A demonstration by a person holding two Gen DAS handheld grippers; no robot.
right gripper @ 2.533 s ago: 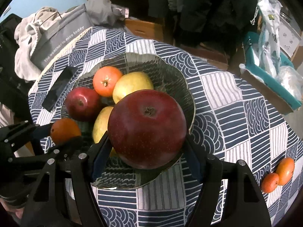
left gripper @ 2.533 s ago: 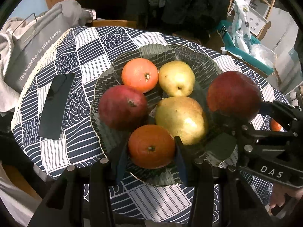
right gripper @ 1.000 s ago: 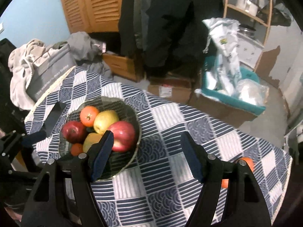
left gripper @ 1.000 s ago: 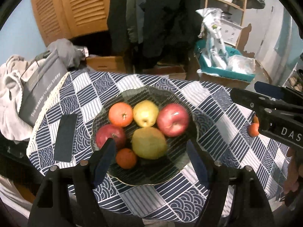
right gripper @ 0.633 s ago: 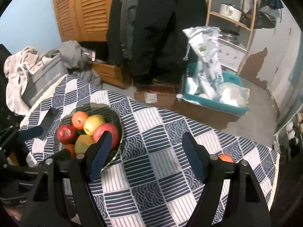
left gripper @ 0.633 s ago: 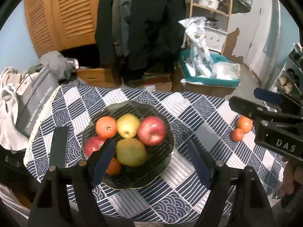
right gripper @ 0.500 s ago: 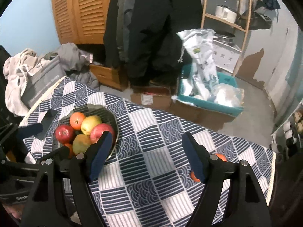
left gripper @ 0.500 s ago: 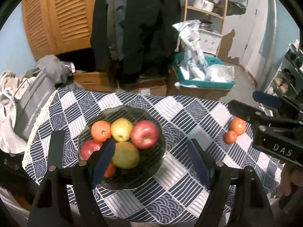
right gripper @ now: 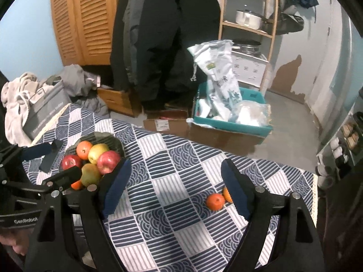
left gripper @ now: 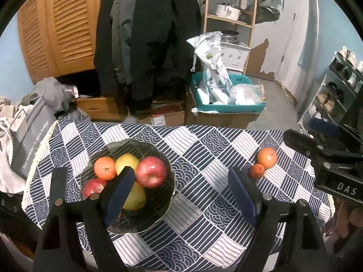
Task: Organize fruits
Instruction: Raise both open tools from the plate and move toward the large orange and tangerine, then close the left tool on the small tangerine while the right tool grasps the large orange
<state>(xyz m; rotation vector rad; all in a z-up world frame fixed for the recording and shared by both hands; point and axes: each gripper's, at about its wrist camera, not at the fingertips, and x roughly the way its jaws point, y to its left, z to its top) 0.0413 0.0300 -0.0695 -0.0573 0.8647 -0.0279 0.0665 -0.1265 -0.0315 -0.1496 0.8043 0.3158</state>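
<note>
A round table [left gripper: 204,149] wears a blue and white patterned cloth. On its left side sits a dark glass bowl [left gripper: 158,213] full of fruit. In the bowl a big red apple [left gripper: 150,171] lies on the right, an orange [left gripper: 104,168] on the left, and a yellow pear [left gripper: 126,159] between them at the far side. A second red apple [left gripper: 94,187] lies at the near left, and another yellow-green pear [left gripper: 136,198] lies near the middle, partly hidden by a gripper finger. On the right side of the table, well apart from the bowl, two more fruits touch each other: a bigger orange [left gripper: 267,158] and a small tangerine [left gripper: 257,171] just beside it, nearer. The left gripper [left gripper: 179,195] hangs above the table with its blue pads wide apart. Its jaws have just been opening, and nothing is between them. The right gripper [right gripper: 175,188] hangs above the middle of the table. Its jaws have just been opening too, and they hold nothing. A flat black phone [right gripper: 51,156] lies on the cloth left of the bowl. A grey bag [left gripper: 29,140] with white words sits off the left edge.
</note>
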